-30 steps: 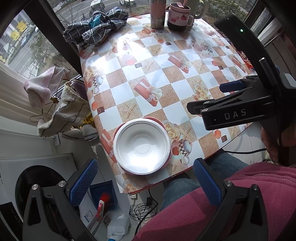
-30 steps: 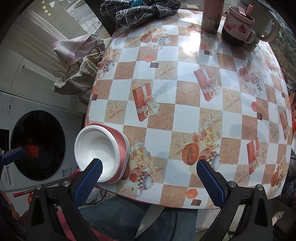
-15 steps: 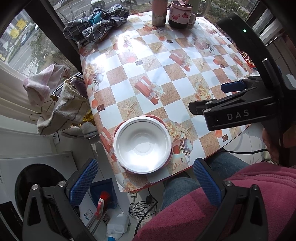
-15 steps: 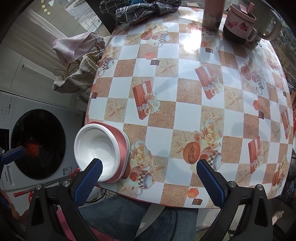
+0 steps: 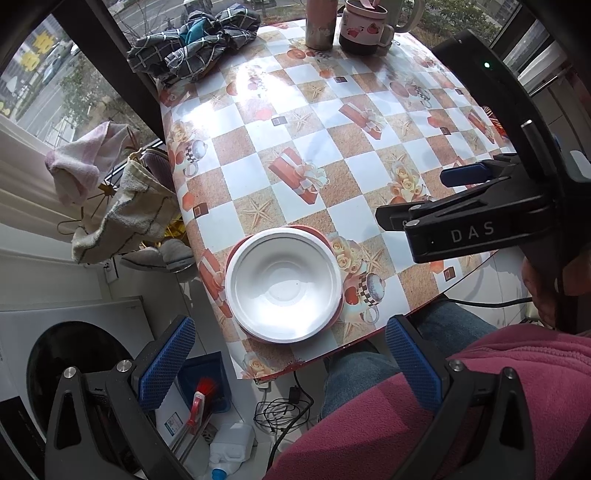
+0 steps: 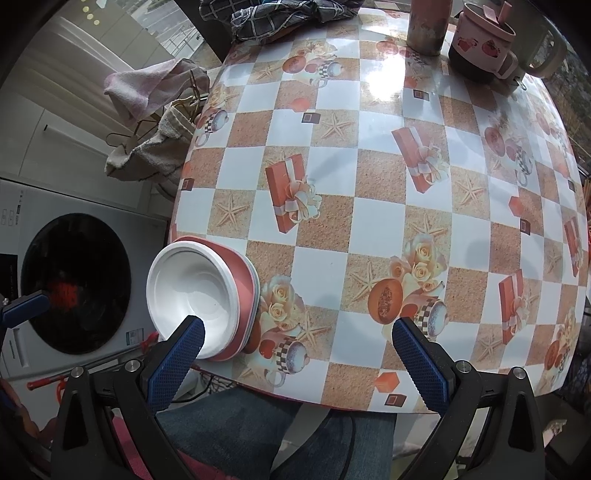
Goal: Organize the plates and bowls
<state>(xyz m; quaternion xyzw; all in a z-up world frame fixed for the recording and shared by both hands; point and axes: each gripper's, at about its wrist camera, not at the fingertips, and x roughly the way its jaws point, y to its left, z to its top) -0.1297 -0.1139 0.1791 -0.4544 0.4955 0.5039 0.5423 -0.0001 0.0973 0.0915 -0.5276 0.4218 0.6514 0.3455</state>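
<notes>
A white bowl (image 5: 282, 291) sits nested on a pink plate (image 5: 317, 230) at the near left corner of the checkered table (image 5: 332, 147). The stack also shows in the right wrist view, white bowl (image 6: 192, 291) on pink plate (image 6: 245, 291). My left gripper (image 5: 290, 363) is open and empty, held above and in front of the stack. My right gripper (image 6: 295, 363) is open and empty, over the table's near edge; its left finger overlaps the bowl's rim in view. The right gripper body (image 5: 472, 225) shows in the left wrist view.
A mug (image 5: 364, 27), a tall pink cup (image 5: 321, 24) and a checked cloth (image 5: 195, 40) stand at the table's far edge. A washing machine (image 6: 74, 284) and hanging towels (image 6: 155, 122) are left of the table. The person's legs (image 5: 388, 369) are below the near edge.
Both grippers have drawn slightly back and up from the table. The bowl and plate have not moved.
</notes>
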